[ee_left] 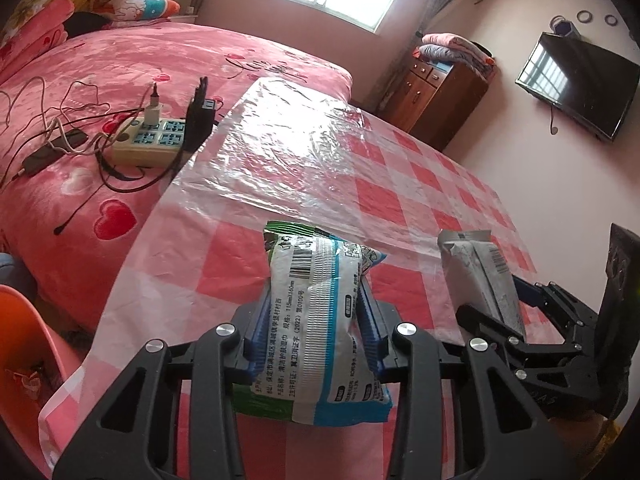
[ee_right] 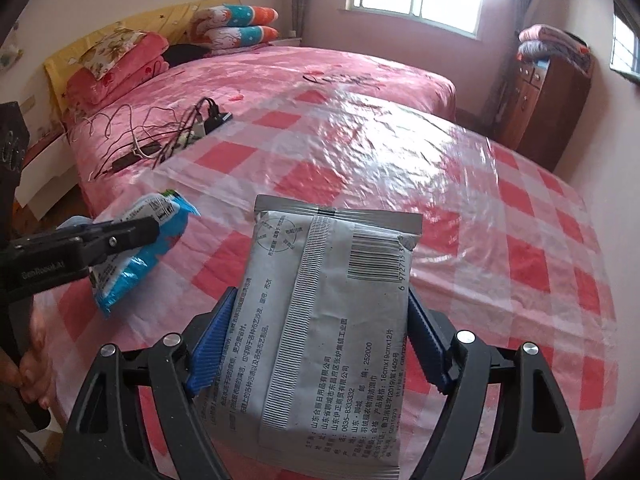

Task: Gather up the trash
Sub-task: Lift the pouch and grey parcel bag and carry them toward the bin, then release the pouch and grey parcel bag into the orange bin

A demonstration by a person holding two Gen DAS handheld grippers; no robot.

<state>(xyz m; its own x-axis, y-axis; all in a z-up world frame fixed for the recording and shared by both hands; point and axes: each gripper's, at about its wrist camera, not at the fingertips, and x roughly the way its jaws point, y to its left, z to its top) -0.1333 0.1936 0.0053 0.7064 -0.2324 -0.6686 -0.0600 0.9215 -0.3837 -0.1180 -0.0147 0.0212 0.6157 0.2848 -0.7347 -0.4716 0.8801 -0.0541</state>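
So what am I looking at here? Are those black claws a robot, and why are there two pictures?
No robot: a person holds a two-finger claw in each hand, with a camera on each looking along its fingers. One picture is from the left gripper, clamped on a blue and white wipes packet. The other is from the right gripper, clamped on a grey packet. Each claw also shows at the edge of the other's picture. Below is a table under a pink checked plastic cloth, beside a pink bed with a power strip and cables.
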